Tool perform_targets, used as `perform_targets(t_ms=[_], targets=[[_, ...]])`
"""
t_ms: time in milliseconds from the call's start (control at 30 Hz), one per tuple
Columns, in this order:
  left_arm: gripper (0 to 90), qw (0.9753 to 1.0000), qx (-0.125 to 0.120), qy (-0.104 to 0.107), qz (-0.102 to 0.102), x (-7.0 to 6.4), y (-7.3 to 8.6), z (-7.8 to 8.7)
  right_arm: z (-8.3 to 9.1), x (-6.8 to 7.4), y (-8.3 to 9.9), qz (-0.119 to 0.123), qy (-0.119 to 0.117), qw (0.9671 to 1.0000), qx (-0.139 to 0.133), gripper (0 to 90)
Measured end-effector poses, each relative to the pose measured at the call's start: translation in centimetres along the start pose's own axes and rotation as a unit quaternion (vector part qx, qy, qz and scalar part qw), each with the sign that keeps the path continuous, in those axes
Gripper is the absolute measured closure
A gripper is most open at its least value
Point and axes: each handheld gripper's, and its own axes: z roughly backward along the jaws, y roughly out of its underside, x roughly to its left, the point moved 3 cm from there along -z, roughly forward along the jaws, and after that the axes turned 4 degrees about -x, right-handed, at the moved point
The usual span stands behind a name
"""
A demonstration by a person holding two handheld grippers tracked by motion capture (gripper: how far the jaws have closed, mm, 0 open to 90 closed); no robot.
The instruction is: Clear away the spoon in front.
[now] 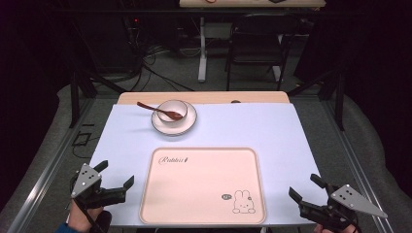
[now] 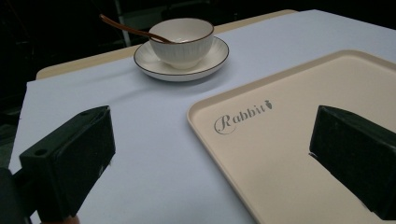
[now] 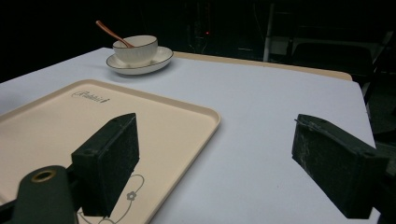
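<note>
Dark floor, cables and a black chair (image 1: pixel 256 42) fill the upper part of the high view, behind a table (image 1: pixel 272 131) covered in pale lilac.

At the lower left of that frame the left gripper (image 1: pixel 115 180) sits low by the near table edge, its jaws spread wide and holding nothing; in the left gripper view one jaw hangs over bare cloth and the other over the left part of the tray (image 2: pixel 299 121).

At the lower right the right gripper (image 1: pixel 303 189) is likewise wide open and empty, just beside the tray's right rim; its own view shows one jaw above the tray corner with the rabbit drawing.

Between the two grippers lies the cream tray (image 1: pixel 204 187), flat and bare, at the lower centre.

Beyond it, near the far edge in the upper centre, a white bowl (image 1: pixel 172 110) stands on a saucer (image 1: pixel 190 121), with a brown spoon (image 1: pixel 150 108) resting in the bowl, handle pointing to the upper left.
</note>
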Motion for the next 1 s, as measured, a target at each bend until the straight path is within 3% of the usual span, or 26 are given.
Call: perform_targets(t_ms=[167,333,533,1000], targets=[[0.1,1.0,0.001,-0.004,-0.002,-0.1,-0.1,-0.1,0.0,0.0,0.0,0.0,0.0,1.0,-0.001,14.0],[0.1,0.9996,-0.006,-0.022,-0.014,-0.6,-0.4,-0.5,0.0,0.0,0.0,0.0,-0.002,1.0,-0.002,14.0],[0.1,0.9995,-0.012,-0.028,0.002,-0.4,-0.7,-0.9,0.0,0.0,0.0,0.0,-0.001,1.0,-0.001,14.0],[0.1,0.9993,-0.014,-0.034,0.01,-0.1,-1.5,-2.9,0.0,0.0,0.0,0.0,-0.001,1.0,-0.001,14.0]])
